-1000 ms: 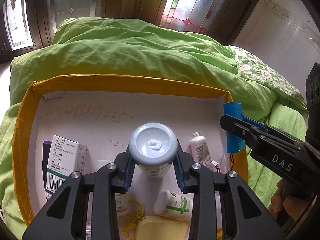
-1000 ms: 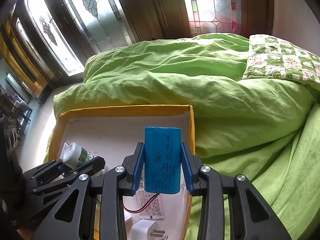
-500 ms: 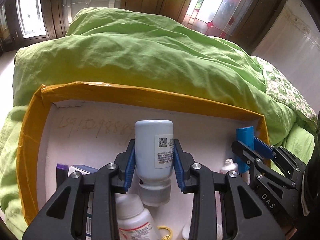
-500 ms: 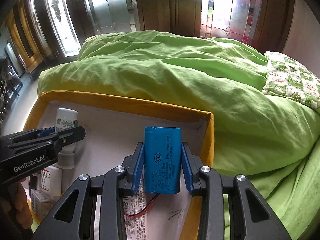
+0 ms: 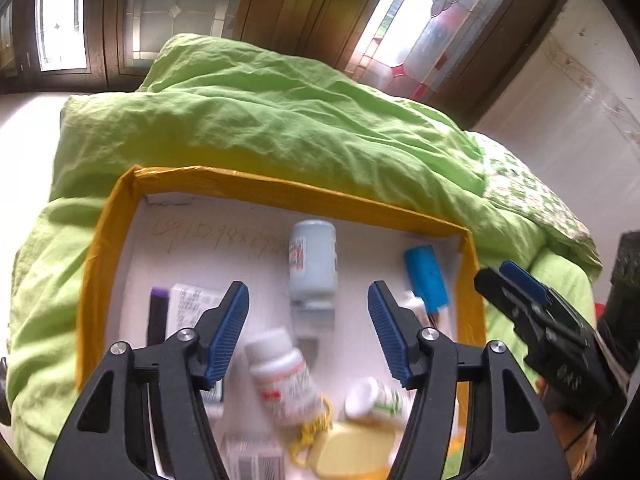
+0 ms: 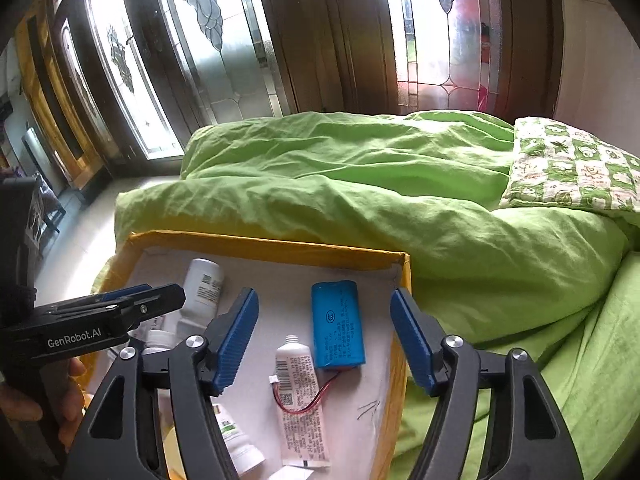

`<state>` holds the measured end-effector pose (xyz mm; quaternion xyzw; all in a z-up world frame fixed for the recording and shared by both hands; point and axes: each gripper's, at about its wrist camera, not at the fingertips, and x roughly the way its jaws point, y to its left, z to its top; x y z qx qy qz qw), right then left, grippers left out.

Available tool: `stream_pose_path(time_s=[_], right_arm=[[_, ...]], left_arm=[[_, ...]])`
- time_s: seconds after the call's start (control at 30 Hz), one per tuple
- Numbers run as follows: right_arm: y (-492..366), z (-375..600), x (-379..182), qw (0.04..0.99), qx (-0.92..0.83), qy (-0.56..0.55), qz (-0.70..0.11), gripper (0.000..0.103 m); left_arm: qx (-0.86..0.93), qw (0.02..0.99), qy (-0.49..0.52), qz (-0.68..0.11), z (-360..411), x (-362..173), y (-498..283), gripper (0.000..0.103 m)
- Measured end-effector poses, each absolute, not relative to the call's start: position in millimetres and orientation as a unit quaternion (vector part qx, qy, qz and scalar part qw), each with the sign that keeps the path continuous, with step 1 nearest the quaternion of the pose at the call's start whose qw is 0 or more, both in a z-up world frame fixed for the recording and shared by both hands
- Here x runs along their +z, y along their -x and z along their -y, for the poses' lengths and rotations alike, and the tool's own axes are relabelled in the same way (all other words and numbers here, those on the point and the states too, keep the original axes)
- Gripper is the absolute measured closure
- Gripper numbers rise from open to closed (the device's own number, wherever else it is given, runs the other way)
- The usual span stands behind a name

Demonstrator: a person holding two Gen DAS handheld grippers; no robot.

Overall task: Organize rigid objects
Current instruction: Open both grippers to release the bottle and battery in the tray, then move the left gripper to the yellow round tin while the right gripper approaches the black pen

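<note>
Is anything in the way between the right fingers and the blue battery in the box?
Nothing visible is. The right gripper, whose fingers have just been opening, is empty, and the blue battery lies free on the box floor between and beyond them.

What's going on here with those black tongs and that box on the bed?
A person is sorting small items into a yellow-edged cardboard box. The left gripper has just opened, and a pale blue plastic bottle lies in the box. The right gripper has just opened too, leaving a blue cylindrical battery pack beside a white tube.

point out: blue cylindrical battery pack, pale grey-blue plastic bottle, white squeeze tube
blue cylindrical battery pack (image 6: pixel 338 322), right wrist view, label face.
pale grey-blue plastic bottle (image 5: pixel 313 260), left wrist view, body.
white squeeze tube (image 6: pixel 298 392), right wrist view, printed middle.
</note>
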<state>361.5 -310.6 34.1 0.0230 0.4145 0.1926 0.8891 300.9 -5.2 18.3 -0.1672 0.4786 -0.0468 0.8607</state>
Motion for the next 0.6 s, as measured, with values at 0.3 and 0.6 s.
stream_pose_path(time_s=[0.3,0.6], right_arm=[[-294,323,57,0.856,0.258,-0.085,-0.439,0.035],[-195,296,23,0.801,0.334,-0.064,-0.493,0.035]], left_arm=[[-0.02,0.862,0.173,-0.476,-47,29,-168,0.031],[0.035,0.848,0.228,-0.477,-82,6,-32,0.031]])
